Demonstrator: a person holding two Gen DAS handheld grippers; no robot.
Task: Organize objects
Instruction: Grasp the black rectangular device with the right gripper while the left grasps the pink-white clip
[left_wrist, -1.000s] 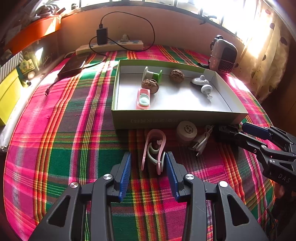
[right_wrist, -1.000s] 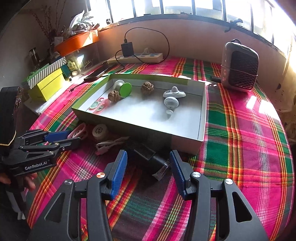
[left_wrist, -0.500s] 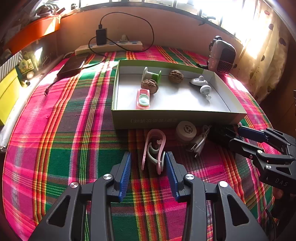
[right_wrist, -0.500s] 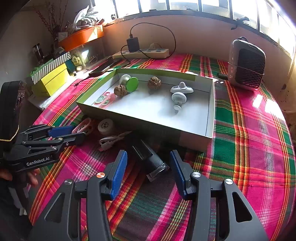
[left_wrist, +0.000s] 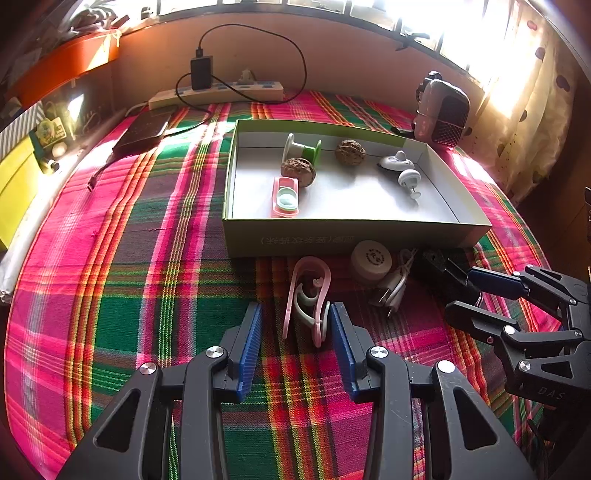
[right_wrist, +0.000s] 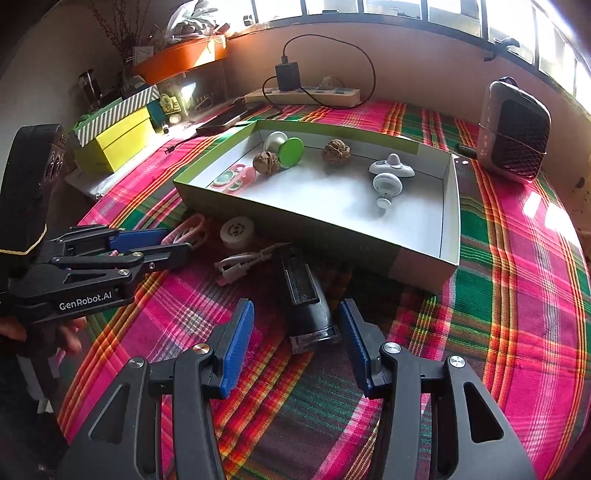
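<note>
A shallow green-rimmed box (left_wrist: 332, 240) (right_wrist: 448, 206) holds a green spool (left_wrist: 301, 147), two walnuts, a pink case (left_wrist: 285, 195) and white pieces. In front of it lie a pink clip (left_wrist: 308, 295), a white round tin (left_wrist: 370, 258), a white cable plug (left_wrist: 393, 286) and a black cylinder (right_wrist: 304, 299). My left gripper (left_wrist: 295, 332) is open with the pink clip's near end between its fingers. My right gripper (right_wrist: 295, 343) is open around the near end of the black cylinder; it shows in the left wrist view (left_wrist: 476, 295).
A plaid cloth (left_wrist: 129, 277) covers the table. A power strip (left_wrist: 218, 92) with charger lies at the back, a dark tablet (left_wrist: 144, 133) at back left, a small heater (right_wrist: 513, 136) at back right. Yellow boxes (right_wrist: 114, 144) stand on the left ledge.
My right gripper has moved forward so the black cylinder lies between its fingers. The left gripper has hardly moved.
</note>
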